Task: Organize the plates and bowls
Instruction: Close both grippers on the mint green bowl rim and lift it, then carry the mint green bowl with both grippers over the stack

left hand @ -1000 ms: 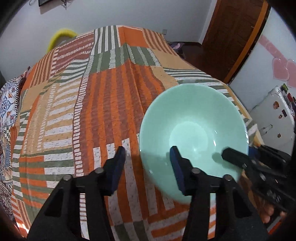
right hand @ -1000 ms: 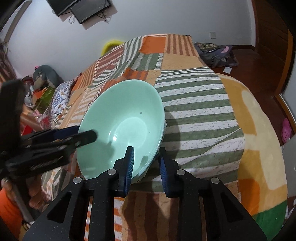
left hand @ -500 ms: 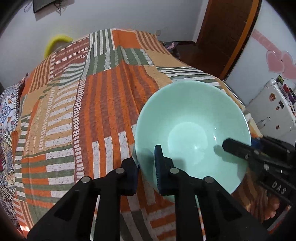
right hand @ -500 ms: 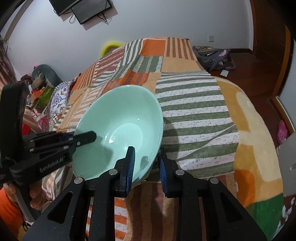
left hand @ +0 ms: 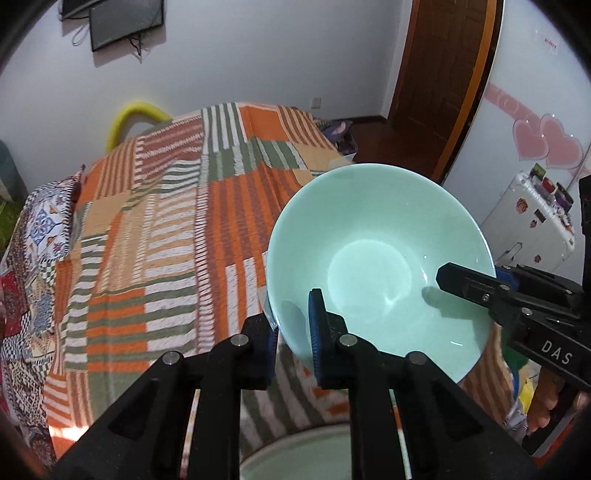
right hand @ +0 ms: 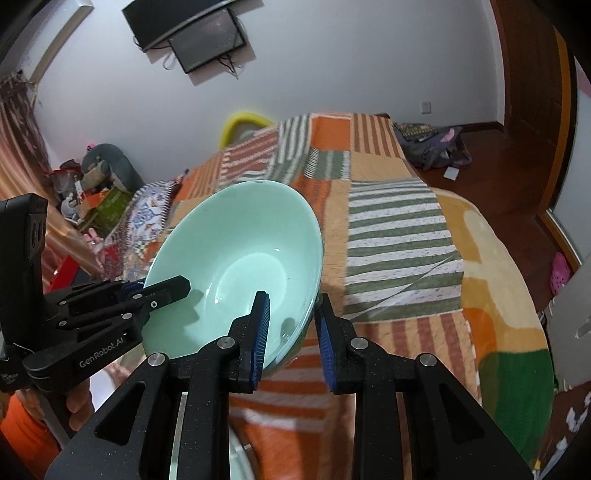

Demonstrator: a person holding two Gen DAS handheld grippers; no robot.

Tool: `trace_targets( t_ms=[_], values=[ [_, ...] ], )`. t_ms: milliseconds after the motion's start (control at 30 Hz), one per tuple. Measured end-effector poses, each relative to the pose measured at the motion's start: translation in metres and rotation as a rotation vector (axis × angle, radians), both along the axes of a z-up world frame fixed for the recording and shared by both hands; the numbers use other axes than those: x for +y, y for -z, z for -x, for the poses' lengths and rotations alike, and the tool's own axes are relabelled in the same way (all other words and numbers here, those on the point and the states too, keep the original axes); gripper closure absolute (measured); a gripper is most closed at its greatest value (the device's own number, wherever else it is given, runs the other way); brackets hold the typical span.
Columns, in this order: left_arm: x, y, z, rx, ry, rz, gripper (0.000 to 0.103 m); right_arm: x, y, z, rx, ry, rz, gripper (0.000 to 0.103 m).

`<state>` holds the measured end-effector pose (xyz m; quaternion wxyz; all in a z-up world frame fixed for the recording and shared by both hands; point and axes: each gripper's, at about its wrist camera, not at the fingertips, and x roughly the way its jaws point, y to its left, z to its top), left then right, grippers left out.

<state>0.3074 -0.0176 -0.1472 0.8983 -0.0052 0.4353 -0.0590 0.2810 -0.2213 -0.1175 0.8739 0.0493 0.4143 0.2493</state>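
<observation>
Bowl (left hand: 373,258) mouth-up, slightly tilted, rim between 2 closed grippers

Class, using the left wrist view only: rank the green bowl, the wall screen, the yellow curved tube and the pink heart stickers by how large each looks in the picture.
1. Green bowl, though nearness to the camera inflates it.
2. Wall screen.
3 and 4. Yellow curved tube and pink heart stickers look about alike; not ranked.

The bowl (left hand: 373,254) hangs above the bed (left hand: 155,236), pinched at its near rim by the left tool (left hand: 293,332) and at its right rim by the right tool (right hand: 291,332), with a plate (left hand: 295,461) below them and a door (left hand: 443,74) behind
</observation>
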Motion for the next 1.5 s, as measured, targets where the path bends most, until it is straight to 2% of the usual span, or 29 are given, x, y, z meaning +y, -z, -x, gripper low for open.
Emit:
trace_targets(
  t_ms=[300, 767, 1033, 1500],
  values=[
    [0.028, -0.042, 0.079, -0.091, -0.061, 0.014, 0.088, 0.027, -0.025, 0.044, -0.059, -0.05, -0.025, 0.08],
    [0.079, -0.062, 0.178, -0.164, -0.187, 0.014, 0.088, 0.077, -0.034, 0.096, -0.099, -0.172, -0.046, 0.08],
    [0.112, -0.056, 0.219, -0.176, -0.263, 0.012, 0.088, 0.111, -0.027, 0.121, -0.097, -0.246, -0.051, 0.08],
    [0.157, -0.026, 0.258, -0.132, -0.354, 0.054, 0.088, 0.157, -0.004, 0.151, -0.058, -0.33, -0.013, 0.08]
  ],
)
